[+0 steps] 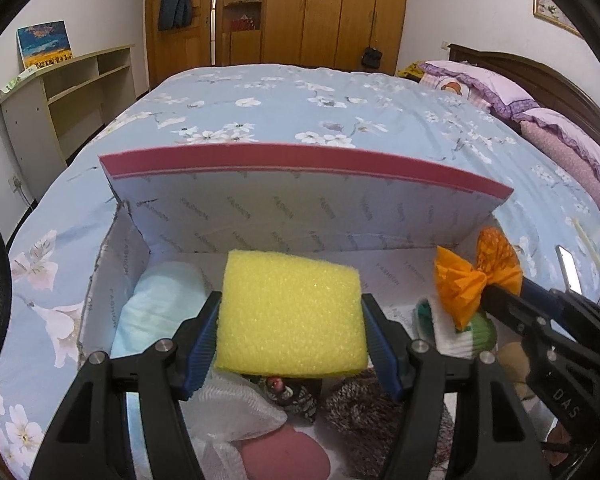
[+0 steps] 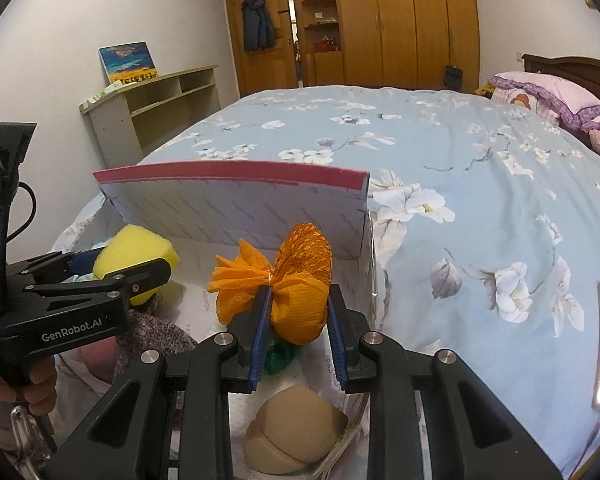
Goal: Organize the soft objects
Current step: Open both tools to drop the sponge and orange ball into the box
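The left claw (image 1: 291,336) is clamped on a yellow sponge (image 1: 290,314), a porous foam block with squared edges, its ribbed blue pads pressing both sides, held above the open box (image 1: 260,216). The right claw (image 2: 299,322) is clamped on an orange mesh pouf (image 2: 300,280), crinkled netting cinched at the middle into a bow shape, also over the box. The box is white printed cardboard with a raised lid edged in red, and it sits on a bed (image 2: 460,160) covered in smooth blue floral fabric. Inside lie a pale blue rolled cloth (image 1: 156,308), white netting (image 1: 228,408), a brown fuzzy knit (image 1: 360,412) and a tan rounded foam pad (image 2: 292,428).
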Demonstrator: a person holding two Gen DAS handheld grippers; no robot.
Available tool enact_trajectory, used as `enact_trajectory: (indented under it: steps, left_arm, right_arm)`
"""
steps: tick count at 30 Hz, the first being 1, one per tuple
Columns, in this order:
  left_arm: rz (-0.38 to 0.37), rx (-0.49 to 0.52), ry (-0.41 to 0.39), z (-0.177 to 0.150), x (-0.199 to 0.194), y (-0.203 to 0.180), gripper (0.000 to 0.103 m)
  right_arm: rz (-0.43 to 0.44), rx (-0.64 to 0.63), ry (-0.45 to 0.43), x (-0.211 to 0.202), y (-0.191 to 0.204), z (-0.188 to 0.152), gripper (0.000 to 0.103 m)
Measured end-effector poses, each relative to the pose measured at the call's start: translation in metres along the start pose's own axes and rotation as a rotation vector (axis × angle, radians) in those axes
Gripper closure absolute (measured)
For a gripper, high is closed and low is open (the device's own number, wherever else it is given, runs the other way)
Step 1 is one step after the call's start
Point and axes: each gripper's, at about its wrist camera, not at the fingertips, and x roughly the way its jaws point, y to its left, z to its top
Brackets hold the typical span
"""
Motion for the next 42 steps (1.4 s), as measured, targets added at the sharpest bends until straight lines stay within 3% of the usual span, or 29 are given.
enact_trajectory:
  steps: [13,21,25,42]
  left_arm:
    - [0.012,0.006,0.007,-0.002,0.004,-0.002,0.033]
    - [0.019,-0.005,0.003,-0.001,-0.001,-0.002,0.026]
    - [0.023,0.003,0.002,-0.002,-0.006,-0.004,0.02]
    - [-0.023,0.003,-0.006,-0.007,-0.045,-0.005,0.02]
  right_arm:
    - [-0.003,0.017,0.002,0.001,-0.001,0.0,0.075]
    - [-0.016,0.012,-0.021,-0.008,0.001,-0.001,0.067]
    - [-0.016,0.027,-0.028,-0.012,-0.001,0.0,0.066]
    - [-0.015,0.008,-0.059,-0.044,0.006,-0.002,0.066]
